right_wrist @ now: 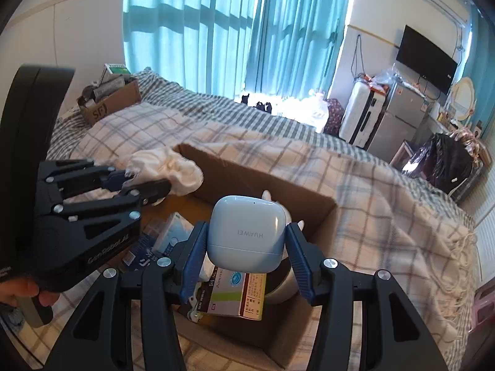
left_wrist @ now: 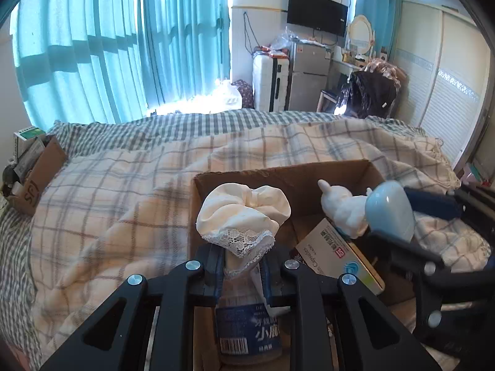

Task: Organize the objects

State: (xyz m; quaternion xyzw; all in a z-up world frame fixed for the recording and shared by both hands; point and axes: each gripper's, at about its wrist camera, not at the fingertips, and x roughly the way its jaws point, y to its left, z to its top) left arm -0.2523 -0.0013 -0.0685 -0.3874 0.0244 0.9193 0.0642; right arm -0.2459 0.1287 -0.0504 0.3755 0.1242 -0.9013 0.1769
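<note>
Left to right, with the open cardboard box (right_wrist: 266,182) on the plaid-covered bed (left_wrist: 117,185) as landmark: the left gripper (left_wrist: 243,267), above the box's left side, is clenched on a bunched cream cloth with lace trim (left_wrist: 244,216). Right of it, above the box's middle, the right gripper (right_wrist: 246,247) grasps a pale blue earbud case (right_wrist: 246,235) between its blue pads (right_wrist: 195,256). Inside the box lie a white figurine (left_wrist: 343,207) and a medicine carton (right_wrist: 238,293).
</note>
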